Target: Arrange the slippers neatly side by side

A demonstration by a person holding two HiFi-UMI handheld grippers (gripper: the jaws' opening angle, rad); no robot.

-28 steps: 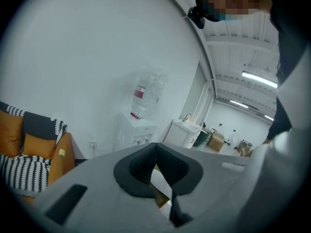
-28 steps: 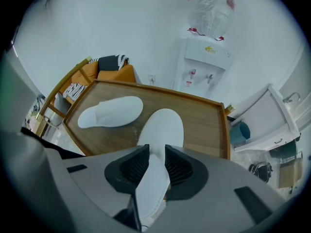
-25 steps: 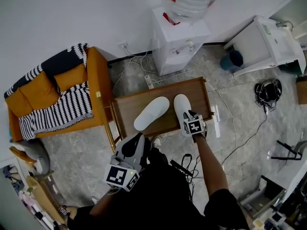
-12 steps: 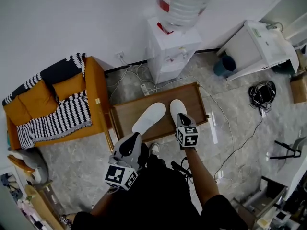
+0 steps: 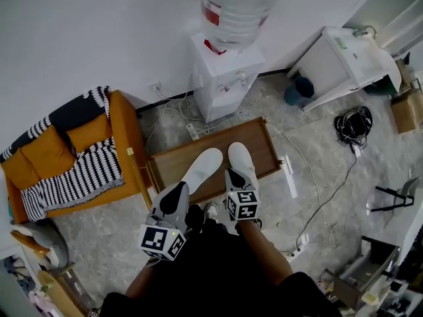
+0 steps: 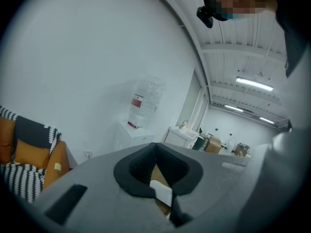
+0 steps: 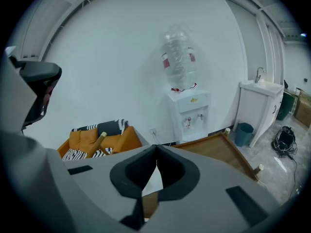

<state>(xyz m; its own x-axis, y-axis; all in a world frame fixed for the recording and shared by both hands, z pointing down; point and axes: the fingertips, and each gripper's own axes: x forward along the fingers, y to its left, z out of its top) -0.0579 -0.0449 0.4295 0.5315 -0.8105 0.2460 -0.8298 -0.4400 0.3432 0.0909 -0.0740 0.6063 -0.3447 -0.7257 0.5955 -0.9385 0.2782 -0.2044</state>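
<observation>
Seen from the head view, a white wall [image 5: 99, 32] and grey stone floor [image 5: 310, 150] frame an orange sofa [image 5: 66, 144], a water dispenser [image 5: 225, 78], a white sink cabinet [image 5: 337, 61] and a low wooden table [image 5: 168, 160] with a raised rim. Only this view shows both white slippers whole. They lie inside the rim, the left slipper [image 5: 203, 167] angled so its far end nears the straighter right slipper [image 5: 239, 158]. Beside the cabinet stands a blue bin [image 5: 299, 88], its contents not visible. The left gripper [image 5: 181, 189] is held at the table's near edge, and the right gripper [image 5: 232, 176] at the right slipper's near end. Each gripper's own view shows its jaws clenched tip to tip on nothing, a sliver of white and wood behind. Only the left gripper view takes in the ceiling strip lights [image 6: 255, 84].
</observation>
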